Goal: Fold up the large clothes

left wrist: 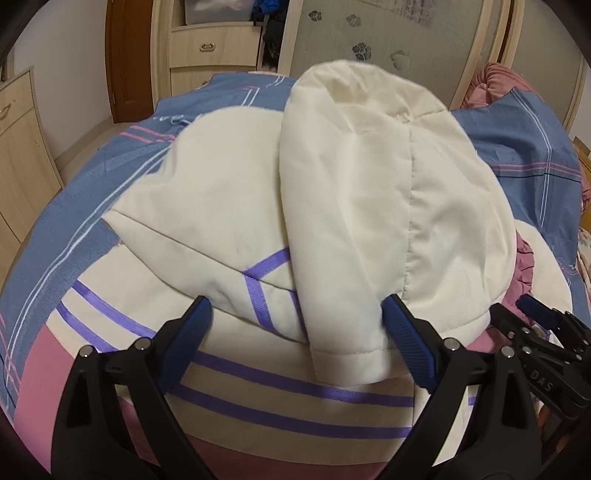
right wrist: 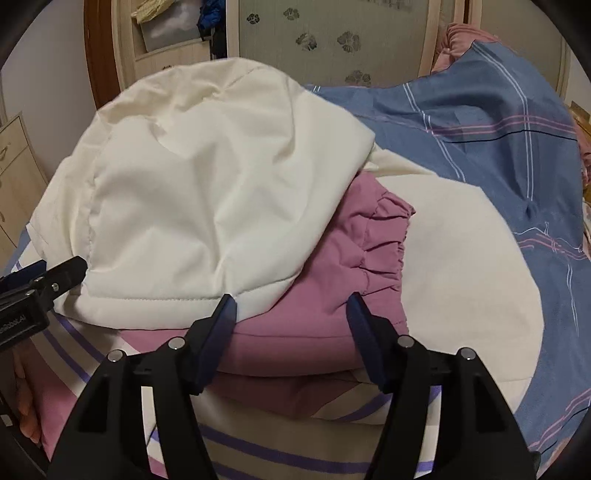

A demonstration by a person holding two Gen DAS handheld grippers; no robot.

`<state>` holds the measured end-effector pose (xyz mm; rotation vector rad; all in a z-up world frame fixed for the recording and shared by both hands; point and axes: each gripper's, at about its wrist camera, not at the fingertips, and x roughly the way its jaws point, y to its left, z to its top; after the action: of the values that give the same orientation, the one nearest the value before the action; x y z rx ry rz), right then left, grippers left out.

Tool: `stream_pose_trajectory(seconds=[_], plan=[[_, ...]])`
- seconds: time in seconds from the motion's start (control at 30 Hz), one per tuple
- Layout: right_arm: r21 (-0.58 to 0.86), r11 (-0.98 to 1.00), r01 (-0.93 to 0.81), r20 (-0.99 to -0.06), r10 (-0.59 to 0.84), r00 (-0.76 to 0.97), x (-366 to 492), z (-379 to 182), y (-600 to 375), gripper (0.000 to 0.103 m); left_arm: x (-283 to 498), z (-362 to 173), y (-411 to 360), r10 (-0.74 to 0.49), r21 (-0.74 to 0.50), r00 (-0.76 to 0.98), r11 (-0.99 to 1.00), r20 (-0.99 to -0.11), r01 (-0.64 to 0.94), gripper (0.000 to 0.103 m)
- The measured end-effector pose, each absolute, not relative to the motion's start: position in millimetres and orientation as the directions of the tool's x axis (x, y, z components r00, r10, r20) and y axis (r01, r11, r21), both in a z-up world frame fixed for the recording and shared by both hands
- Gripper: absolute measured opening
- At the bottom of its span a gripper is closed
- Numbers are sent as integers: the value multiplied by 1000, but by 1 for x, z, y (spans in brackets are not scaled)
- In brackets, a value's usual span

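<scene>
A cream padded jacket (left wrist: 332, 192) with purple ribbon stripes (left wrist: 295, 391) and pink panels lies on the bed. A cream sleeve (left wrist: 343, 332) is folded across it, its cuff between my left gripper's fingers. My left gripper (left wrist: 297, 314) is open just above the jacket. In the right wrist view the cream jacket fold (right wrist: 207, 184) lies over a pink gathered part (right wrist: 354, 251). My right gripper (right wrist: 291, 306) is open over the pink part and holds nothing. The right gripper shows at the left wrist view's right edge (left wrist: 543, 325); the left gripper shows at the right wrist view's left edge (right wrist: 44, 280).
The bed has a blue sheet with pink and white lines (left wrist: 96, 199) (right wrist: 498, 147). A pink quilt (left wrist: 495, 81) is bunched at the far right. A wooden wardrobe with drawers (left wrist: 210, 48) and a frosted floral door (left wrist: 369, 33) stand behind. A low cabinet (left wrist: 18, 147) is at the left.
</scene>
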<state>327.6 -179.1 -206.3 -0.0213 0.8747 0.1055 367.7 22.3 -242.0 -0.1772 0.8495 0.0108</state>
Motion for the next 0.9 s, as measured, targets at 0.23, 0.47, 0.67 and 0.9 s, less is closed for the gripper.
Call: stream_pose_trajectory(seconds=[0.23, 0.47, 0.67, 0.9], plan=[[77, 993, 86, -658, -14, 753, 284, -177, -224, 66, 351, -217, 15, -49, -117, 752, 992, -657, -38, 95], [157, 967, 202, -790, 0, 613, 311, -228, -279, 66, 366, -238, 2, -57, -93, 683, 996, -728, -15, 96], [17, 983, 182, -793, -98, 602, 311, -234, -252, 75, 379, -257, 19, -125, -204, 624, 977, -771, -56, 101], [191, 975, 117, -744, 65, 665, 264, -199, -265, 76, 358, -224, 25, -155, -212, 683, 977, -713, -1, 99]])
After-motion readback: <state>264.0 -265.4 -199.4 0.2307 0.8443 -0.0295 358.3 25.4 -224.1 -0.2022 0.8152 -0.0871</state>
